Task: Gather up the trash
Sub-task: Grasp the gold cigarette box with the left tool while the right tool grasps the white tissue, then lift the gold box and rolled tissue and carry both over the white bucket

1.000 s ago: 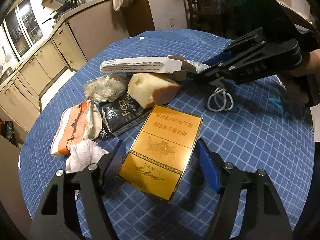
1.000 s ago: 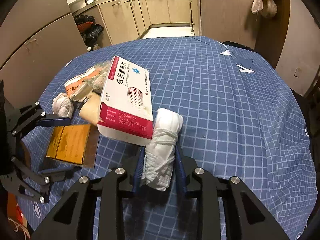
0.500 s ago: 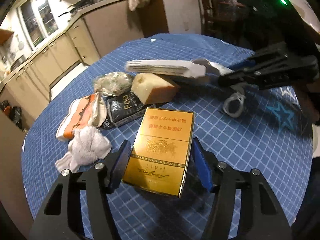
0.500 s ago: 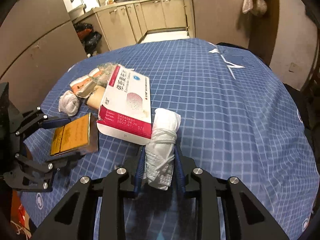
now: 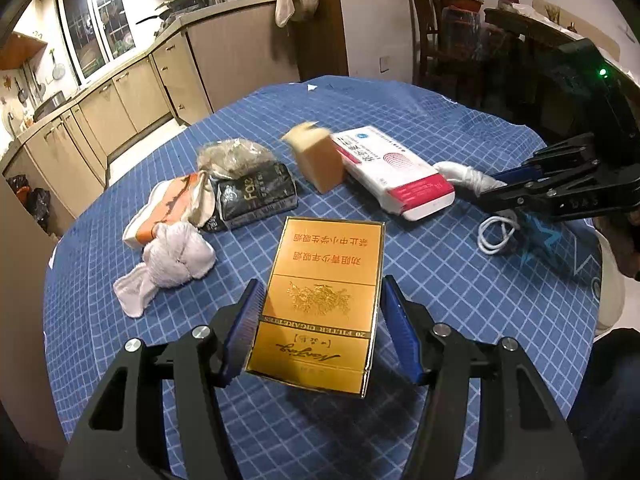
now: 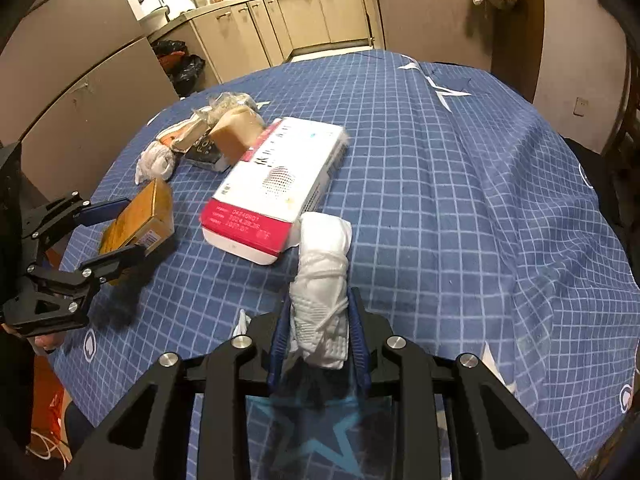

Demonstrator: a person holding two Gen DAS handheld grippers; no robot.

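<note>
My left gripper (image 5: 320,288) is shut on a gold cigarette carton (image 5: 332,248), held tilted just above the blue checked tablecloth (image 5: 440,300); the right wrist view shows that carton (image 6: 136,220) at the left. My right gripper (image 6: 320,304) is shut on a white rolled bundle (image 6: 322,264) tied with string. The bundle's far end touches a red and white medicine box (image 6: 276,188) lying flat. Behind it lie a yellow spongy block (image 5: 320,164), a black packet (image 5: 252,196), a crumpled clear bag (image 5: 236,156), an orange and white wrapper (image 5: 168,208) and a knotted white cloth (image 5: 172,264).
A looped white cable (image 5: 496,236) lies under the right gripper (image 5: 494,184). The round table's edge drops off on all sides. Kitchen cabinets (image 6: 304,12) stand beyond it, black bags (image 6: 180,64) sit on the floor, and wooden chairs (image 5: 440,32) stand at the far right.
The left jaws closed onto the gold carton and lifted its near end. The right gripper drew back with the white bundle, and the medicine box came down flat on the cloth.
</note>
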